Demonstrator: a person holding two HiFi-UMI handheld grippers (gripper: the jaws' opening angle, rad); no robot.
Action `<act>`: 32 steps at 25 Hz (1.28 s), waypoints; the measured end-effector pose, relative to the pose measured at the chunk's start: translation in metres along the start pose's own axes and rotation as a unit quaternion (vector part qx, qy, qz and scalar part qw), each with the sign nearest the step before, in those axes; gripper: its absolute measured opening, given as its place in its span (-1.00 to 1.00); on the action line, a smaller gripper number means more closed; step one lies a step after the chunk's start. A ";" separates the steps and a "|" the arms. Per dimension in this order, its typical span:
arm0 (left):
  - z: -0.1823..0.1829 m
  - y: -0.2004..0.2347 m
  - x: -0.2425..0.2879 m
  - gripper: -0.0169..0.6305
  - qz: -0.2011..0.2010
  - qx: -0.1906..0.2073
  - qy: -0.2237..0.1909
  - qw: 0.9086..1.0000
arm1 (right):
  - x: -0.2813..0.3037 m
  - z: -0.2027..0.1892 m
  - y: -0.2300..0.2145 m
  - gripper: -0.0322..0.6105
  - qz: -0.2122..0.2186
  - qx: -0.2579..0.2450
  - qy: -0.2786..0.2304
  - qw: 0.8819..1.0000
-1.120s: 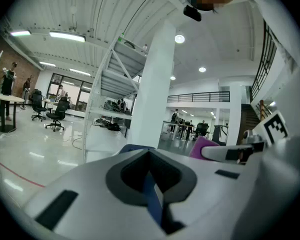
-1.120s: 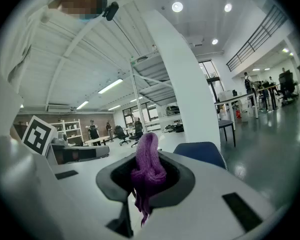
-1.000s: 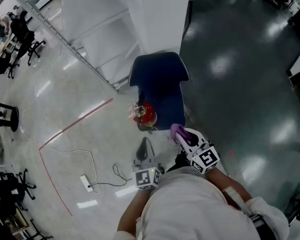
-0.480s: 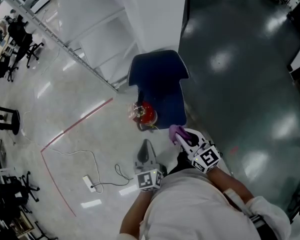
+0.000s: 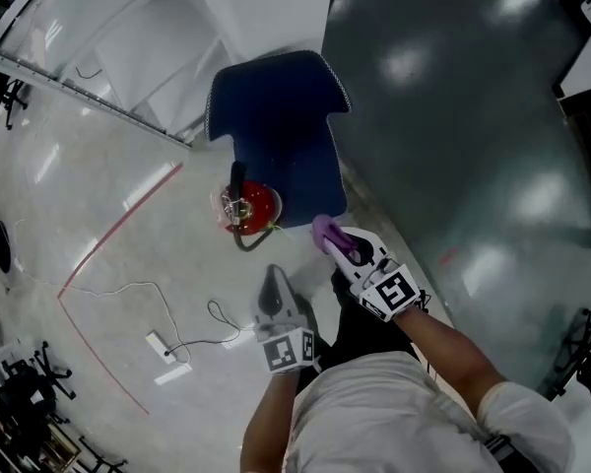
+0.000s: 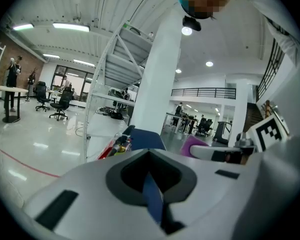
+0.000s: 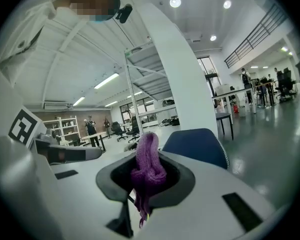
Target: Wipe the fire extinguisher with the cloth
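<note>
A red fire extinguisher [image 5: 253, 205] stands on the pale floor against the front left of a blue chair [image 5: 276, 126]. My right gripper [image 5: 333, 240] is shut on a purple cloth [image 5: 324, 231], which sticks out past its jaws just right of the extinguisher and apart from it. In the right gripper view the cloth [image 7: 147, 167] bunches between the jaws of the right gripper [image 7: 147, 178], with the chair [image 7: 196, 144] behind. My left gripper [image 5: 272, 276] points at the extinguisher from below, shut and holding nothing. The left gripper view shows the extinguisher's top [image 6: 116, 145] ahead of the left gripper [image 6: 150, 184].
A white power strip with its cable [image 5: 164, 347] lies on the floor to the left. A red floor line [image 5: 108, 240] runs diagonally. A white column and stair frame [image 5: 256, 8] rise behind the chair. Dark glossy floor [image 5: 463, 126] fills the right side.
The head view has swung, so the chair and extinguisher now sit further left and higher. Both grippers moved with it and keep about the same distance from the extinguisher. The cloth stays gripped.
</note>
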State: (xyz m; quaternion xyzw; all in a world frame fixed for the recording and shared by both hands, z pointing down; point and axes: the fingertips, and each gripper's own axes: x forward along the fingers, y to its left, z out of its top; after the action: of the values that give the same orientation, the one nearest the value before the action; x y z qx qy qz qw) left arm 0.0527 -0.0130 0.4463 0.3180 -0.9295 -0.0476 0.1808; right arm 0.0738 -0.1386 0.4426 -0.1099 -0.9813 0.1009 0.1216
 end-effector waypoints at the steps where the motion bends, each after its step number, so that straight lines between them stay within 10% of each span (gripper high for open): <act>1: -0.010 -0.001 0.005 -0.93 0.000 0.001 0.003 1.000 | 0.003 -0.009 -0.004 -0.72 -0.002 0.002 -0.001 1.000; 17: -0.170 0.032 0.086 -0.93 0.037 -0.031 0.026 0.999 | 0.108 -0.236 -0.069 -0.72 -0.020 0.044 0.060 0.997; 32: -0.196 0.048 0.079 -0.93 0.019 -0.045 0.023 0.999 | 0.190 -0.337 -0.086 -0.72 0.003 0.064 0.089 0.994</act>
State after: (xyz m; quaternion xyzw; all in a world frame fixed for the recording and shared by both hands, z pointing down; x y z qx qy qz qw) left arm 0.0390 -0.0176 0.6629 0.2931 -0.9276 -0.0790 0.2176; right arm -0.0347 -0.1176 0.8232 -0.1132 -0.9579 0.1536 0.2146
